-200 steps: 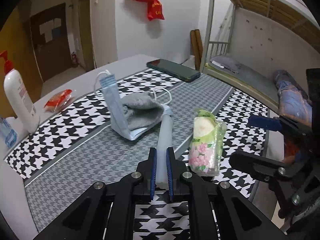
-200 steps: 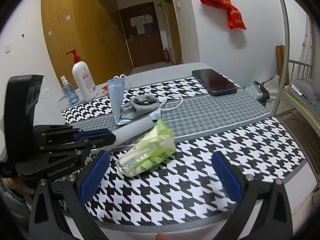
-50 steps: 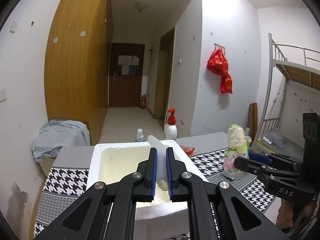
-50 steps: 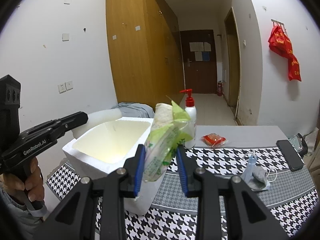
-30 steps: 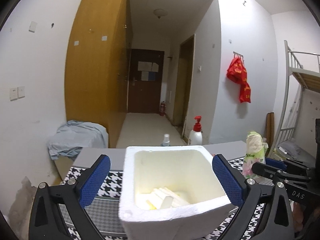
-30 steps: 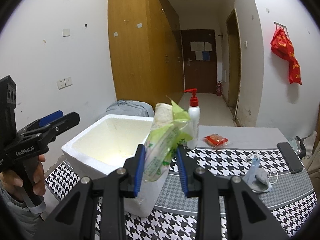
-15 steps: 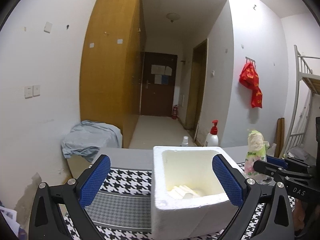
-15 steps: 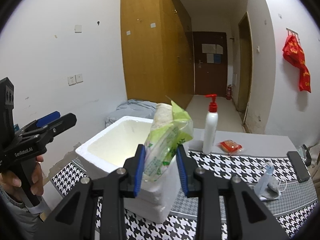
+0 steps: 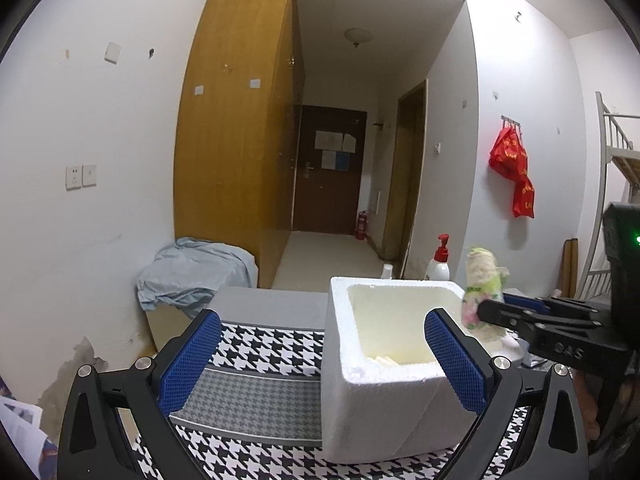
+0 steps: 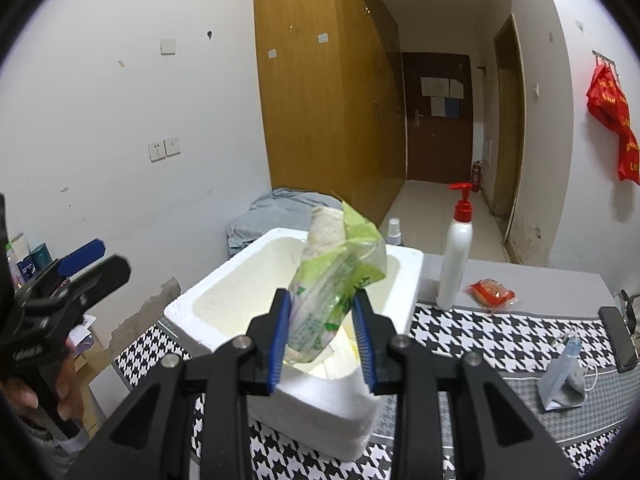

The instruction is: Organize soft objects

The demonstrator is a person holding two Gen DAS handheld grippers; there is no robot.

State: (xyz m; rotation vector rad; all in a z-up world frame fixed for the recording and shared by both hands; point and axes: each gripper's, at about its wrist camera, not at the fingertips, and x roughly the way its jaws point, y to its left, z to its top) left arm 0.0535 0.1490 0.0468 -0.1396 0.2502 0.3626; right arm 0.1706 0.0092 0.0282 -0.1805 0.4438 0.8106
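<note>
— What did the right tongs (image 10: 322, 330) hold?
— A crinkly green tissue pack (image 10: 334, 284), pinched over the foam box (image 10: 200, 300).
— The left tongs (image 9: 322, 360)?
— Spread wide, empty, box ahead.

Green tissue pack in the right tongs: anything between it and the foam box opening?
Nothing visible does. The right tongs hold the green plastic tissue pack over the open white foam box, which has no lid on it. The left tongs are open and off to the side of the box.
</note>
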